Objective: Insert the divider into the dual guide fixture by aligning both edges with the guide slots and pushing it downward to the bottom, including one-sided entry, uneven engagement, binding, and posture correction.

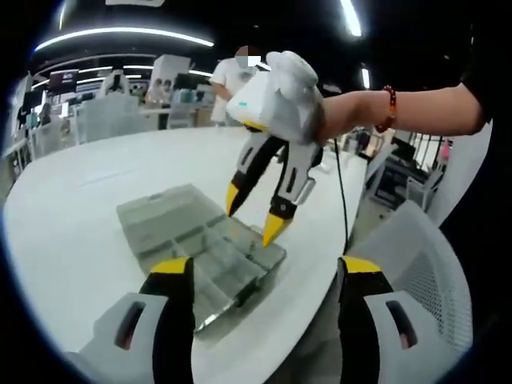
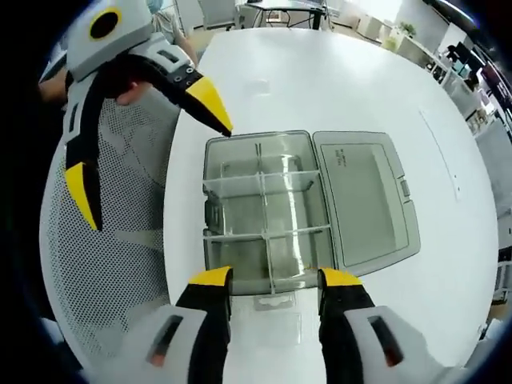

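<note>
1. A round white table (image 2: 320, 72) stood in a lit room with shelves behind.
2. A mesh chair (image 2: 104, 240) stood just beside the table.
3. The clear box (image 2: 264, 212) lay open near the table edge, lid (image 2: 364, 200) flat beside it, dividers inside crossing.
4. The left gripper (image 2: 148, 148) was wide open and empty; the right gripper (image 1: 252, 214) was partly open and empty above the box.

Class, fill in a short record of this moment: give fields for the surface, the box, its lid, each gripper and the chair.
surface: white table
box: clear compartment box, dividers inside, near the table edge
lid: open lid, lying flat beside the box
left gripper: left gripper, jaws open, holding nothing, by the box's corner
right gripper: right gripper, jaws open, holding nothing, above the box
chair: white mesh chair at the table edge
</note>
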Motion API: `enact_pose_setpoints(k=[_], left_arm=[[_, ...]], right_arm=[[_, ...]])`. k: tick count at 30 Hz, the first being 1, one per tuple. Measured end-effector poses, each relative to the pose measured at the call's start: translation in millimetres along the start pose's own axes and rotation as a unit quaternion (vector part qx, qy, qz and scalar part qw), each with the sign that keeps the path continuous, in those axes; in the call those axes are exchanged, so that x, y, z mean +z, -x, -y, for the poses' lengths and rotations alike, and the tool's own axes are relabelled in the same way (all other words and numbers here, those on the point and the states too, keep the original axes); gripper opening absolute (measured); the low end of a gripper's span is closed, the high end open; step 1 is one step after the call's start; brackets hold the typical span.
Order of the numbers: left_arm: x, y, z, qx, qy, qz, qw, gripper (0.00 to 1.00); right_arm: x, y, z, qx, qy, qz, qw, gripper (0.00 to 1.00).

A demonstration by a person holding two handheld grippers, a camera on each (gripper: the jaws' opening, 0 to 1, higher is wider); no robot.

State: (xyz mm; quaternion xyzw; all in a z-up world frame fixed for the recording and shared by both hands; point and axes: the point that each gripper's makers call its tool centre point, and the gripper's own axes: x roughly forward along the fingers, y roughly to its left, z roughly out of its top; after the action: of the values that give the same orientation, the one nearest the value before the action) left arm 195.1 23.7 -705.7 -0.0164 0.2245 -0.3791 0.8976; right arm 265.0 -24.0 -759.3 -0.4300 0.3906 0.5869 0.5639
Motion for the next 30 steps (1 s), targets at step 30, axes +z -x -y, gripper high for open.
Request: enact_pose_setpoints(k=[30], left_arm=[[8.8, -10, 15.3, -0.039, -0.013, -0.009, 0.9991, 0.79]], right_arm=[[-40.1, 34, 1, -0.051, -0.128, 0.056, 0.9889, 0.58]])
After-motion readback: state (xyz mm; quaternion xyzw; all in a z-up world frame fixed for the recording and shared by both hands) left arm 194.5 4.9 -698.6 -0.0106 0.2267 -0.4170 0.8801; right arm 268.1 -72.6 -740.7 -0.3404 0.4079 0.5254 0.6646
